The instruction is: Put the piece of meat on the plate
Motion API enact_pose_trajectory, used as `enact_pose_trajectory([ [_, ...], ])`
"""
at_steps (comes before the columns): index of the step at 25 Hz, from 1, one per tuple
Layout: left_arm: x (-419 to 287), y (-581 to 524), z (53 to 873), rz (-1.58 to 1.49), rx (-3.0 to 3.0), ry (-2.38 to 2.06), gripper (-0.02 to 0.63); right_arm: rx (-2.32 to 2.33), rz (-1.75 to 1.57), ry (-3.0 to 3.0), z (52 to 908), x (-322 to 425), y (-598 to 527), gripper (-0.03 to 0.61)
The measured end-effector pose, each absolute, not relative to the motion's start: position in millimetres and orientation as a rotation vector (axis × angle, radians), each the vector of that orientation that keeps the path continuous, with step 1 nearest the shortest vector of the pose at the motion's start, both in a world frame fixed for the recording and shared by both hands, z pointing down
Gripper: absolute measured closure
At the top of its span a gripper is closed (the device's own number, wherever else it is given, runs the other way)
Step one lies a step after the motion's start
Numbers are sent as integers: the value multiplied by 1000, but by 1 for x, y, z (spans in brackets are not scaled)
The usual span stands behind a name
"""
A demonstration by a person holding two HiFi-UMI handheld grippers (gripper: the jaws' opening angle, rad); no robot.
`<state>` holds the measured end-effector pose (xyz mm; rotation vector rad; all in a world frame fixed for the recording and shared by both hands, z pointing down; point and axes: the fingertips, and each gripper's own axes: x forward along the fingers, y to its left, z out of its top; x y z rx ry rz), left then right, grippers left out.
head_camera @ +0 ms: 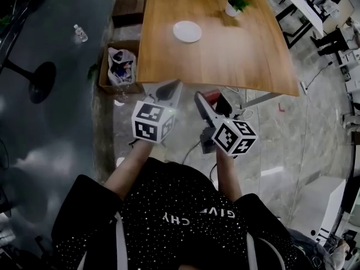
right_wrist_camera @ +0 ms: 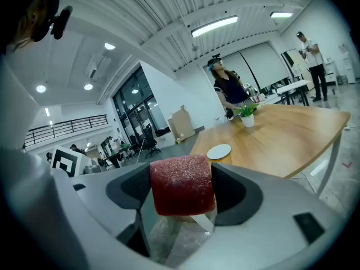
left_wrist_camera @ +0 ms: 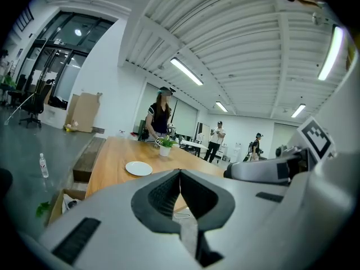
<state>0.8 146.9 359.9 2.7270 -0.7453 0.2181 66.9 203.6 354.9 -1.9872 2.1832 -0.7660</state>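
A dark red piece of meat (right_wrist_camera: 181, 184) sits clamped between the jaws of my right gripper (right_wrist_camera: 183, 190); from the head view the meat (head_camera: 211, 96) shows at the tip of that gripper (head_camera: 209, 101), off the table's near edge. The white plate (head_camera: 187, 31) lies empty on the far half of the wooden table (head_camera: 225, 49); it also appears as the plate (left_wrist_camera: 138, 168) and the plate (right_wrist_camera: 219, 151). My left gripper (head_camera: 167, 89) is held beside the right one, its jaws closed together with nothing between them (left_wrist_camera: 180, 191).
A small potted plant (head_camera: 235, 4) stands at the table's far end. A cardboard box (head_camera: 119, 67) holding a bag sits on the floor left of the table, beside a dark bench (head_camera: 128, 3). A person (left_wrist_camera: 158, 117) stands at the table's far side; others stand farther back.
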Motion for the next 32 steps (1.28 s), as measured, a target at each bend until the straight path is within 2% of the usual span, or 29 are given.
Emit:
enact_pose_trajectory([
  [32,54,-57,378,285,2706,-632,604,-2002,-843,2151,370,103,-8,247],
])
